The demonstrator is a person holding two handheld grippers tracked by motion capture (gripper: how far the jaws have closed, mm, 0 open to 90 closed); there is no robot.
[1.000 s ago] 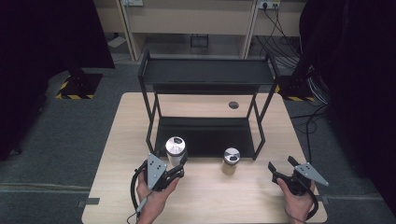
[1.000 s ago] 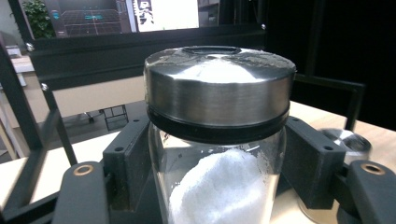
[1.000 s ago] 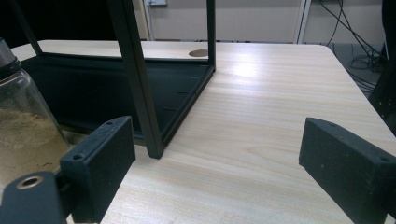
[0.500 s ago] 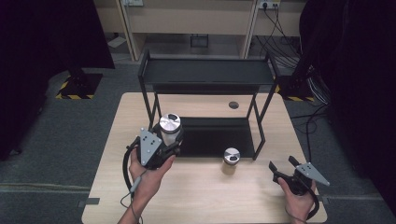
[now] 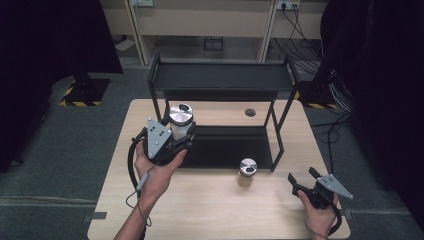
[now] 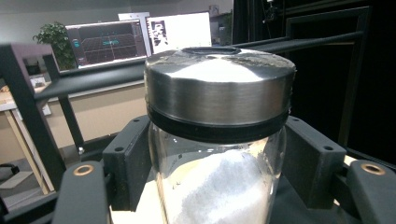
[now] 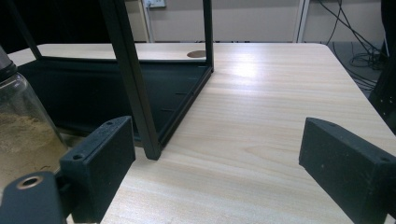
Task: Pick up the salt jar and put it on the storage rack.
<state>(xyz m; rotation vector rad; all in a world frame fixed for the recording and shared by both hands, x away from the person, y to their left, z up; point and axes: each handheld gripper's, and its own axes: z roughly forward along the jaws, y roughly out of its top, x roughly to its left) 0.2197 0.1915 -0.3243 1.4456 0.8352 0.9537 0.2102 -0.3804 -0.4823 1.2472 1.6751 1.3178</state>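
Everything is placed against the black two-tier rack [image 5: 220, 80] on the table [image 5: 210, 210]. At the rack's front left corner, the left claw [image 5: 182, 137] is clamped on a glass jar [image 5: 180, 122] with a steel lid, held upright in the air level with the gap between the tiers. In the left gripper view its pads [image 6: 123, 163] press on the glass just under the lid, and white powder fills the jar [image 6: 217, 140]. A second jar [image 5: 247, 171] stands on the table just before the rack's lower tray, near its front right leg; it holds tan powder [image 7: 21, 140]. Well right of the rack, the right claw [image 5: 304, 179] hovers low over the table's near right corner, jaws spread wide and holding nothing.
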